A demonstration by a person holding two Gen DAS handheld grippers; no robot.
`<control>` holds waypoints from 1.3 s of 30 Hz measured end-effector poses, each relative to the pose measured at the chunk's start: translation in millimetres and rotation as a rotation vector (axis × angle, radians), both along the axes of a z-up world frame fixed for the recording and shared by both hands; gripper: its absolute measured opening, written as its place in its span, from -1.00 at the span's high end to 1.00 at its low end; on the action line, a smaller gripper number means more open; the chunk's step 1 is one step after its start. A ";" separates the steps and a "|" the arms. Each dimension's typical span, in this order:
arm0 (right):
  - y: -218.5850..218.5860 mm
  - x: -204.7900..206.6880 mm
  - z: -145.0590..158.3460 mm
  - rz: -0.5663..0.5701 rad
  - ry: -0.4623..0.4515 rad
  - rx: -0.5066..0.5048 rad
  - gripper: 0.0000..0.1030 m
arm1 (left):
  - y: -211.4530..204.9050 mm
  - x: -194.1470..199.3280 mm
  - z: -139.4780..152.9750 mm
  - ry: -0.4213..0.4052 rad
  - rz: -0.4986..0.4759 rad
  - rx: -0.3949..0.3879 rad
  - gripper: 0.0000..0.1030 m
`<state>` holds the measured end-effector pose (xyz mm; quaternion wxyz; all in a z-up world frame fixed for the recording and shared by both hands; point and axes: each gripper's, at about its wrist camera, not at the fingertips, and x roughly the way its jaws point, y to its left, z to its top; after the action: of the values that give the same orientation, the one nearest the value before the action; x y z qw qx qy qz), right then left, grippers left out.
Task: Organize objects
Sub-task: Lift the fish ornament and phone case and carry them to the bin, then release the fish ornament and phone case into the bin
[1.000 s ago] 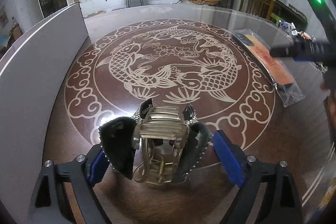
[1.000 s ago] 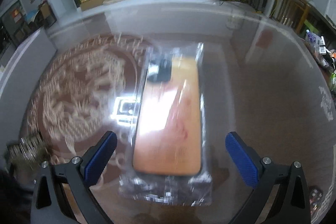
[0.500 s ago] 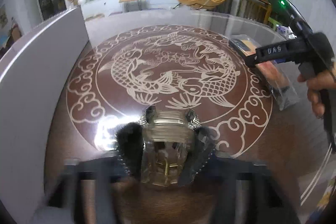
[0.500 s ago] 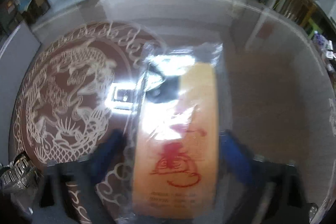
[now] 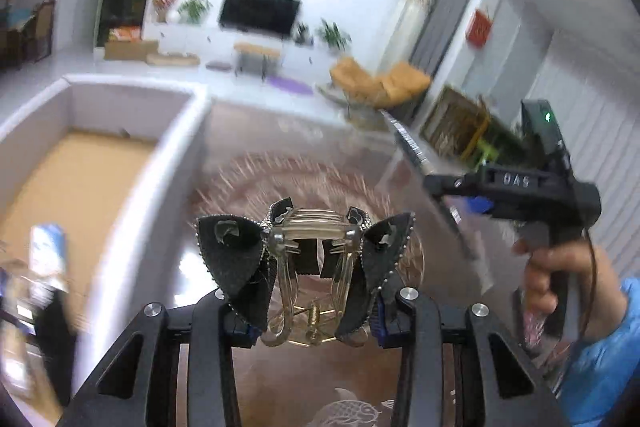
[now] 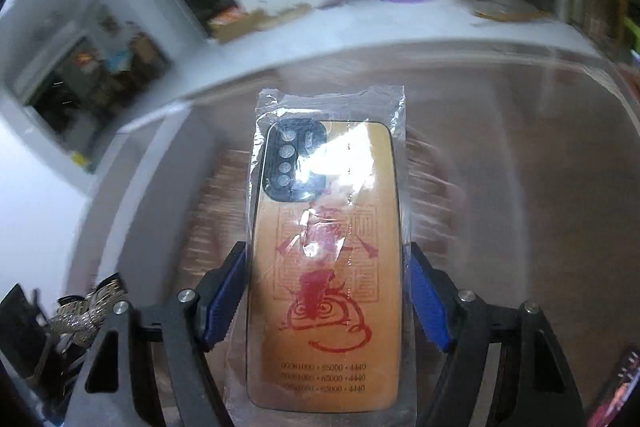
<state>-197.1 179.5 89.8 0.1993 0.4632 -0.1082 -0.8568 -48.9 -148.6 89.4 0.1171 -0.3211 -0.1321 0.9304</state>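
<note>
My left gripper (image 5: 312, 323) is shut on a hair claw clip (image 5: 308, 259) with a clear body and black bow wings, held in the air above the table. My right gripper (image 6: 326, 299) is shut on an orange phone case in a clear plastic bag (image 6: 326, 247), lifted off the table. The case has a red figure print and a black camera block. The right gripper also shows in the left wrist view (image 5: 516, 187), with the bagged case edge-on (image 5: 432, 187). The clip shows at the lower left of the right wrist view (image 6: 86, 311).
A white-walled box with a tan floor (image 5: 132, 187) stands left of the clip, holding a blurred blue-and-white item (image 5: 46, 251). The brown glass-topped table with a fish pattern (image 5: 344, 411) lies below. A living room with a TV and orange chairs is behind.
Both grippers closed on their objects and lifted them off the table. The left one rose and swung left, bringing the box's inside into view.
</note>
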 end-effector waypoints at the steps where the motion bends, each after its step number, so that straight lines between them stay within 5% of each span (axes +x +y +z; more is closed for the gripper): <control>1: -18.7 3.0 11.3 0.037 0.017 -0.024 -0.46 | -12.8 5.5 10.7 0.020 0.023 -0.015 0.22; 5: -133.7 16.1 44.7 0.245 0.055 -0.105 -0.47 | -82.9 18.6 33.0 0.019 0.161 -0.141 0.22; 9: -257.2 16.1 39.9 0.417 0.047 -0.054 -0.47 | -155.0 6.2 3.6 -0.166 0.276 -0.291 0.22; 13: -337.6 10.2 9.0 0.459 0.023 0.038 -0.47 | -194.0 2.0 -30.3 -0.332 0.318 -0.314 0.18; 15: -365.9 8.7 -9.6 0.487 -0.012 0.069 -0.48 | -208.0 4.3 -44.8 -0.403 0.334 -0.279 -0.05; 18: -382.3 9.8 -40.2 0.498 -0.096 0.109 -0.57 | -214.3 10.2 -53.7 -0.423 0.356 -0.274 -0.53; 20: -384.1 11.0 -51.6 0.494 -0.114 0.142 -0.69 | -213.0 13.4 -55.6 -0.428 0.361 -0.283 -0.64; 23: -377.3 11.3 -58.3 0.486 -0.114 0.160 -0.81 | -204.7 17.9 -53.0 -0.423 0.364 -0.271 -0.65; 30: -360.7 24.2 -34.3 0.461 0.015 0.232 -0.99 | -184.5 46.6 -19.9 -0.306 0.557 -0.446 -0.70; 33: -352.5 34.3 -23.8 0.465 0.084 0.262 -1.00 | -196.7 76.5 -5.2 -0.231 0.645 -0.399 -0.96; 35: -349.9 38.2 -21.2 0.459 0.091 0.289 -1.00 | -201.5 83.7 0.7 -0.212 0.670 -0.346 -0.96; 39: -339.0 36.0 -20.7 0.427 0.072 0.317 -1.00 | -207.1 80.6 -1.4 -0.312 0.663 -0.314 -0.96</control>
<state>-161.2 -159.5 69.1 0.3042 0.4702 0.1348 -0.8174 31.8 -355.7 88.0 -0.2617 -0.4126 -0.1010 0.8666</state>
